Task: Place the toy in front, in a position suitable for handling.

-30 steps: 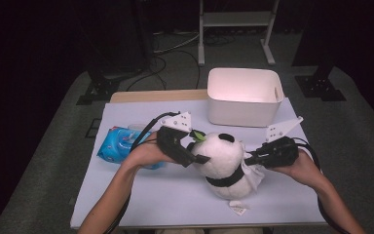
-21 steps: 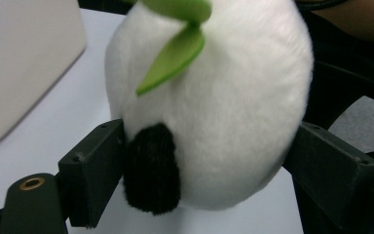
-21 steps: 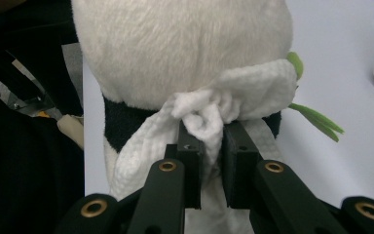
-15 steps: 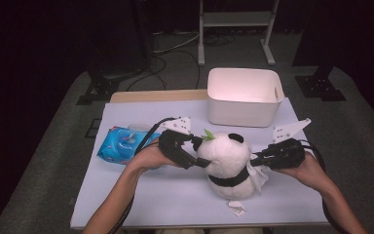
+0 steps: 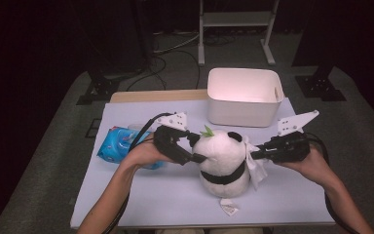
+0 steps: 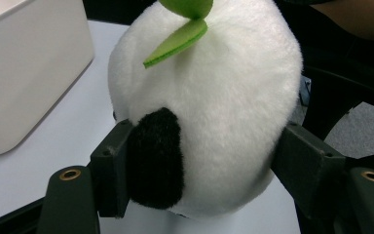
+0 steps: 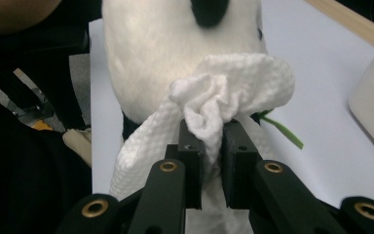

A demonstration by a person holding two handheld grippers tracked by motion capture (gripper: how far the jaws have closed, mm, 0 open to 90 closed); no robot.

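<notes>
The panda (image 5: 223,158) now sits upright — its head turned — between both grippers.

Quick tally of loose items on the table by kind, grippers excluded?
Plush panda: 1
White bin: 1
Blue wipes pack: 1
White wipe: 1
Paper tag: 1
Total: 5

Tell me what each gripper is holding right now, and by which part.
Left gripper clamps the plush panda by its head. Right gripper pinches a bunched fold of the white wipe.
</notes>
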